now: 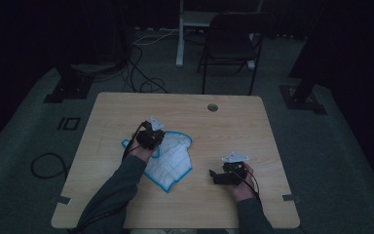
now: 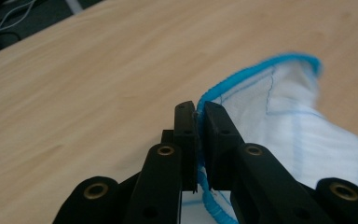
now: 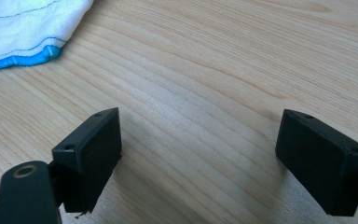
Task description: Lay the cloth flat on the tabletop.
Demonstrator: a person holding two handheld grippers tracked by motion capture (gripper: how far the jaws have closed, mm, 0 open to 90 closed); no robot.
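Both grippers, left gripper (image 1: 152, 132) and right gripper (image 1: 217, 174), are chunky black with brass-ringed screw holes, grey top plates, black cables; grey sleeves.

A light wooden table (image 1: 175, 105) stood on a grey floor (image 1: 331, 161), with a dark folding chair (image 1: 231, 41) beyond its far edge and black cables (image 1: 136, 73) trailing nearby. On the table lay a white cloth (image 1: 175, 158) edged in blue, partly folded over. The left gripper (image 1: 151, 136) sat at the cloth's upper left part, touching it, held by a hand in a dark sleeve (image 1: 112, 195). The right gripper (image 1: 219, 175) rested on bare wood to the right of the cloth, apart from it. A small round hole (image 1: 213, 107) showed near the table's far edge.
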